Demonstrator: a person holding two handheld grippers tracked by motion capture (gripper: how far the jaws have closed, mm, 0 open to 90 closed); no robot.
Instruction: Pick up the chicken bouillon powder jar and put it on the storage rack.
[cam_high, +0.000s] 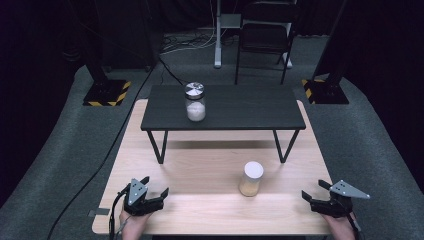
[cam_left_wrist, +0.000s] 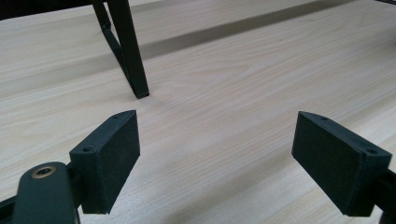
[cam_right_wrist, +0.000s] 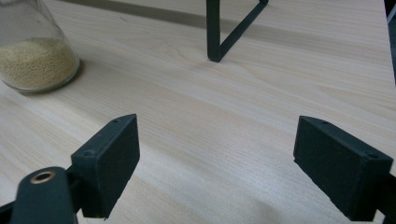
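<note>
Light wooden table (cam_high: 210, 200) under a fixed overhead camera, grey carpet (cam_high: 60, 165) around it. Standing across the far half of the tabletop, a low black shelf (cam_high: 225, 107) on thin angled metal legs.

On the shelf, left of its middle: 1 glass jar (cam_high: 195, 102) with a shiny metal lid, upright, partly filled with something white.

On the wood in front of the shelf, right of centre: a 2nd jar (cam_high: 251, 179) with a pale lid, upright, holding yellowish grains. Seen again in the right gripper view at upper left (cam_right_wrist: 35, 51), its glass base resting on the wood, well apart from that gripper's jaws.

Left gripper (cam_high: 156, 189) near the table's front left corner, held in the left hand (cam_high: 131, 224), jaws spread wide, gripping nothing. In the left gripper view (cam_left_wrist: 217, 163), bare wood between the 2 black pads, with 1 shelf leg (cam_left_wrist: 126, 51) planted on the table ahead and to the left.

Right gripper (cam_high: 316, 189) near the front right edge, held in the right hand (cam_high: 342, 227), grey three-cornered plate on top, jaws likewise released and wide apart, nothing between them. In the right gripper view (cam_right_wrist: 217, 163), another shelf leg (cam_right_wrist: 214, 32) ahead.

Both grippers low over the tabletop, well apart from each other. Behind the table, a black folding chair (cam_high: 262, 35) and 2 dark stands with yellow-and-black striped bases (cam_high: 106, 92).
</note>
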